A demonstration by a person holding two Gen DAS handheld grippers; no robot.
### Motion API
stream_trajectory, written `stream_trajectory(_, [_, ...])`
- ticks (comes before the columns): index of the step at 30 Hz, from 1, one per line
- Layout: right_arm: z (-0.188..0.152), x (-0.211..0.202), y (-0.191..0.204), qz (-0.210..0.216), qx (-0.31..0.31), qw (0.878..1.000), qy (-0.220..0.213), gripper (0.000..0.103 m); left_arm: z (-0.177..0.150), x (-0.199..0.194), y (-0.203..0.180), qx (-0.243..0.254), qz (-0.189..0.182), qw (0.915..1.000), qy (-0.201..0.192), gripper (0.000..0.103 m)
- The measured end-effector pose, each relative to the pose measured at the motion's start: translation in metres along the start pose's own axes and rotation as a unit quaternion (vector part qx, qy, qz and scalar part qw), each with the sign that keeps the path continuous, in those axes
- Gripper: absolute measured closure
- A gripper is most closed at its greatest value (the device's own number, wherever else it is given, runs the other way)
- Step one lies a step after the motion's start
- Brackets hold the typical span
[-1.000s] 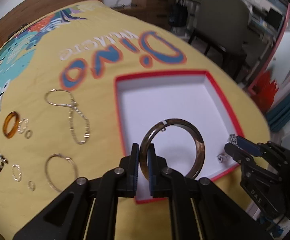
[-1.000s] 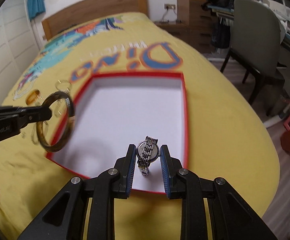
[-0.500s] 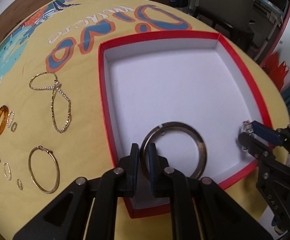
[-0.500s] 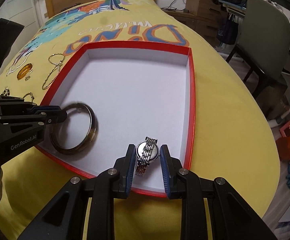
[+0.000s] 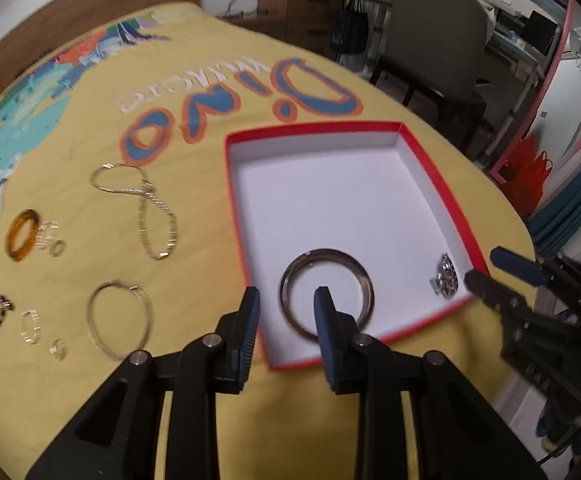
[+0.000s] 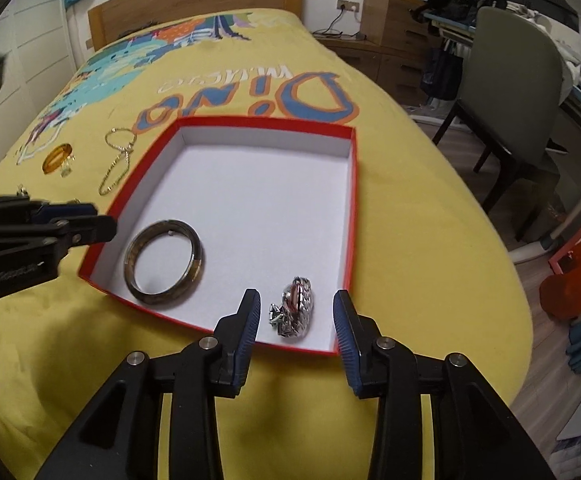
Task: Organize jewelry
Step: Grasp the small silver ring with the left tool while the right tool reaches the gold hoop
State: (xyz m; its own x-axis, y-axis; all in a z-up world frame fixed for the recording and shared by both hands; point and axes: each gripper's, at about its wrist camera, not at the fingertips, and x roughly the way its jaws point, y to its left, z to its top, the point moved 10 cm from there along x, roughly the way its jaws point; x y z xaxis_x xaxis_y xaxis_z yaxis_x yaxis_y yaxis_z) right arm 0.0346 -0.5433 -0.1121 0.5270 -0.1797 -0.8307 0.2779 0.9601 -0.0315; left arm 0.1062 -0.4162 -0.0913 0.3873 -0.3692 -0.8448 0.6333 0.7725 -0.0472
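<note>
- My left wrist view looks forward and down along the left tongs point(image 5: 284, 304), close above the near-left corner of the red box point(image 5: 442, 194) on the bed point(image 5: 70, 400).
- My right wrist view looks along the right tongs point(image 6: 295, 308), close over the box's near-right corner.
- Both views share the box, the bangle point(image 5: 326, 294) and the watch point(image 6: 296, 314); each view catches the other tongs at its edge.

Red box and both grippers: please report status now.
Left gripper open, right gripper open. Dark bangle and silver watch lie in red box. Nothing blocking.
</note>
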Motion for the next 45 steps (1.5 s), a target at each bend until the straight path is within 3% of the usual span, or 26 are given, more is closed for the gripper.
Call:
stream_trajectory(9, [-0.005,-0.044,0.043,0.036,0.009,0.999,-0.030,0.065,-0.056,-0.057,0.049,-0.014,0.029,0.9995,-0.001,0.076])
stream_trajectory(23, [-0.016,-0.072,0.152,0.114,-0.030,0.992,-0.040,0.065,-0.143,-0.105,0.178,-0.123,0.072,0.9897,-0.001,0.076])
stream_trajectory(32, [-0.005,-0.056,0.205,0.143,-0.059,0.988,-0.026,0.065,-0.154,-0.099,0.221,-0.165,0.071,0.9837,-0.004,0.076])
stream_trajectory(45, [0.026,0.010,0.246,0.152,-0.064,0.986,0.007,0.065,-0.125,-0.047,0.229,-0.176,0.035,0.9837,0.004,0.076])
